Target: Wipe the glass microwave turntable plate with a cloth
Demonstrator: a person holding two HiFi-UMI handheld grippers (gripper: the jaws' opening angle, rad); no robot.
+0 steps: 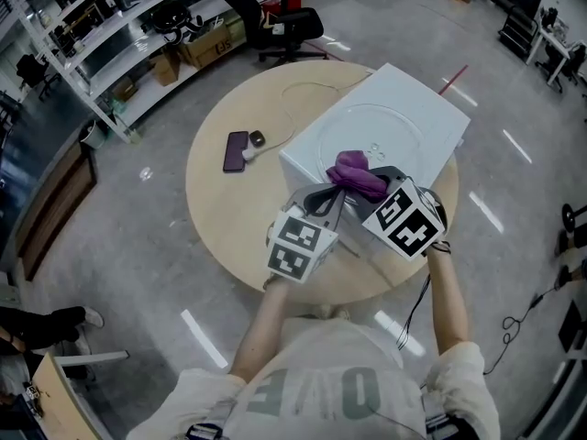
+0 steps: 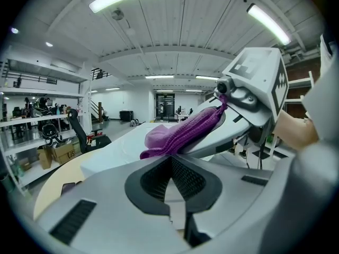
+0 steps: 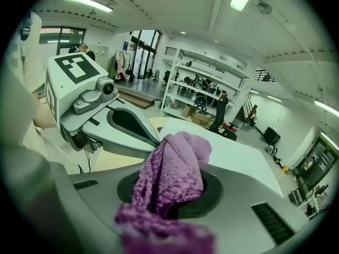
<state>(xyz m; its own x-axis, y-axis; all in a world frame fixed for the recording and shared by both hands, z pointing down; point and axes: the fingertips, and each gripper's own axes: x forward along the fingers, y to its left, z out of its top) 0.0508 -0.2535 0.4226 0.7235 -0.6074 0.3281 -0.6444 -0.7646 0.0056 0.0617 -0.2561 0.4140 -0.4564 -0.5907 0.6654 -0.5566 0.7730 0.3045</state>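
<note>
The clear round glass turntable plate (image 1: 376, 140) lies atop the white boxy microwave (image 1: 431, 108); the right tool (image 1: 359, 183), at its near edge, clenches a limp purple knitted cloth (image 1: 356, 172); the left tool (image 1: 332, 200) is closed, empty; the plate looks slick, breakable (steady its rim).

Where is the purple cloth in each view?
Head view: the cloth is at centre, between the two marker cubes.
Left gripper view: centre, just above the jaws.
Right gripper view: low centre, clamped in the jaws.
Shared landmark: the white microwave beyond it.
</note>
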